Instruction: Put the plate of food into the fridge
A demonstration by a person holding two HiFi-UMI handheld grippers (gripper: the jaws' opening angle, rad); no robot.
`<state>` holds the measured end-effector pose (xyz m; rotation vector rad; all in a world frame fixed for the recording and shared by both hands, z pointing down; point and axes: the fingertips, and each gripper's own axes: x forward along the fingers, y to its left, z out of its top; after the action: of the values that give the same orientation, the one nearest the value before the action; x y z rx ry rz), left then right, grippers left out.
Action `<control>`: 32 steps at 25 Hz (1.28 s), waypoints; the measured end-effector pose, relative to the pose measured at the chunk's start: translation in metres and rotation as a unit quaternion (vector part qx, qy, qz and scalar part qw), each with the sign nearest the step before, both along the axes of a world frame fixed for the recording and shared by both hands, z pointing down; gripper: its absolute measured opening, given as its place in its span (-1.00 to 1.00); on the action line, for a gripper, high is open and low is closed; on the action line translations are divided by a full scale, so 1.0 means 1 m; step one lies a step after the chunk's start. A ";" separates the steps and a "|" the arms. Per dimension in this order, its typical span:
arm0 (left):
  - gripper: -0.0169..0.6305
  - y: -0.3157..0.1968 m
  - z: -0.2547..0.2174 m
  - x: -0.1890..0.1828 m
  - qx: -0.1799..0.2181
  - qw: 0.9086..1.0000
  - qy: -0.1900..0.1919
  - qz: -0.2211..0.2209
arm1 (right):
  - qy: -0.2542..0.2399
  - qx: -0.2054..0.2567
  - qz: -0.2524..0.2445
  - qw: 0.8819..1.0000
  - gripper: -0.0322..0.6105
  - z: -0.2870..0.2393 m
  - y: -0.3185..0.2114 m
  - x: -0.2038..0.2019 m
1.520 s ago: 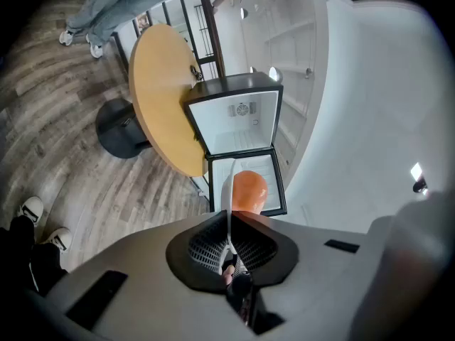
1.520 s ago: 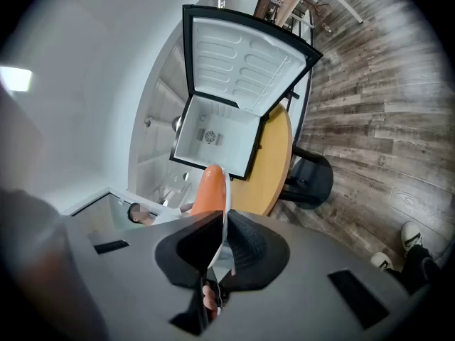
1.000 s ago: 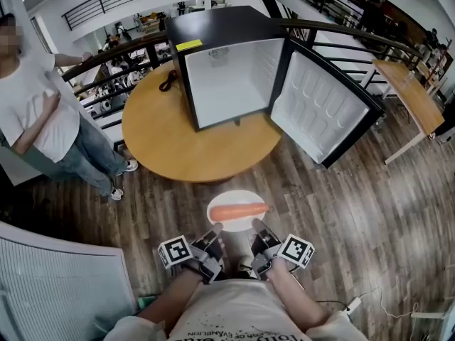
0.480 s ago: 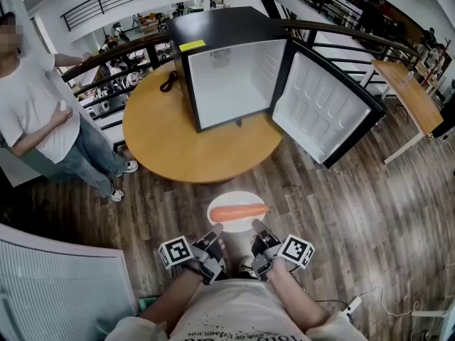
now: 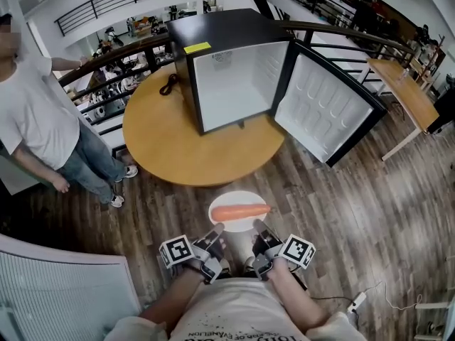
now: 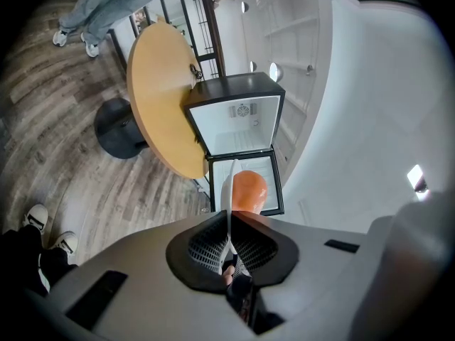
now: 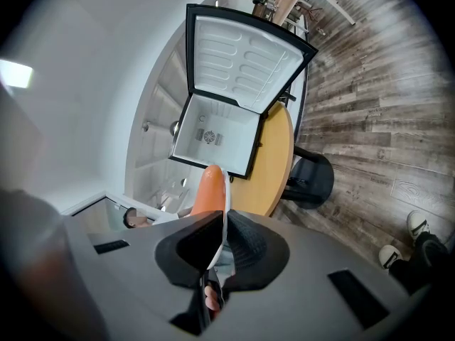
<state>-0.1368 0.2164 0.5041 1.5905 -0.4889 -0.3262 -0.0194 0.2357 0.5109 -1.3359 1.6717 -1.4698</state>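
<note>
I've got the left gripper (image 5: 216, 229) and the right gripper (image 5: 257, 226) each clamped on the near rim of the round white plate (image 5: 231, 197), with the long orange carrot (image 5: 240, 211) lying just ahead of them. The open black fridge (image 5: 213, 24) is well ahead, so I carry level, both sides together.

Wood-plank floor (image 5: 355, 208), round wooden table (image 5: 170, 144), black railing (image 5: 106, 4)

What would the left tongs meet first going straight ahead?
Left tongs, shut on the plate, point at the open fridge; likely the round table edge first, height unclear.
</note>
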 end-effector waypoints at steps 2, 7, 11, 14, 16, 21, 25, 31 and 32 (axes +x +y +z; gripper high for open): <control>-0.85 0.001 0.001 -0.006 -0.006 1.000 -0.004 0.001 | 0.003 0.000 0.003 1.000 -0.79 -0.001 0.000 -0.005; -0.85 -0.006 -0.002 -0.014 0.003 1.000 0.007 0.007 | 0.008 -0.001 0.009 1.000 -0.79 -0.003 -0.003 -0.014; -0.85 -0.012 0.003 -0.013 -0.007 1.000 0.003 0.011 | 0.009 -0.006 0.012 1.000 -0.79 0.000 -0.009 -0.012; -0.85 -0.021 0.005 -0.009 -0.007 1.000 0.004 0.012 | 0.003 -0.005 0.012 1.000 -0.79 0.004 -0.017 -0.009; -0.85 -0.028 0.009 -0.006 -0.010 1.000 0.000 0.010 | 0.006 -0.008 0.010 1.000 -0.79 0.008 -0.026 -0.005; -0.85 -0.053 0.019 0.004 -0.020 1.000 -0.008 0.000 | 0.003 -0.013 0.001 1.000 -0.79 0.014 -0.054 0.007; -0.85 -0.081 0.018 0.025 -0.014 1.000 -0.001 0.001 | 0.002 -0.008 -0.003 1.000 -0.79 0.016 -0.082 0.025; -0.85 -0.126 0.021 0.051 -0.022 1.000 -0.010 -0.009 | 0.002 -0.010 -0.011 1.000 -0.79 0.017 -0.130 0.054; -0.85 -0.135 0.020 0.055 -0.022 1.000 -0.011 -0.012 | 0.001 -0.010 -0.014 1.000 -0.79 0.017 -0.140 0.058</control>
<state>-0.0814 0.0815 0.5244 1.5471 -0.5292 -0.3143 0.0388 0.0961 0.5275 -1.3303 1.6878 -1.5044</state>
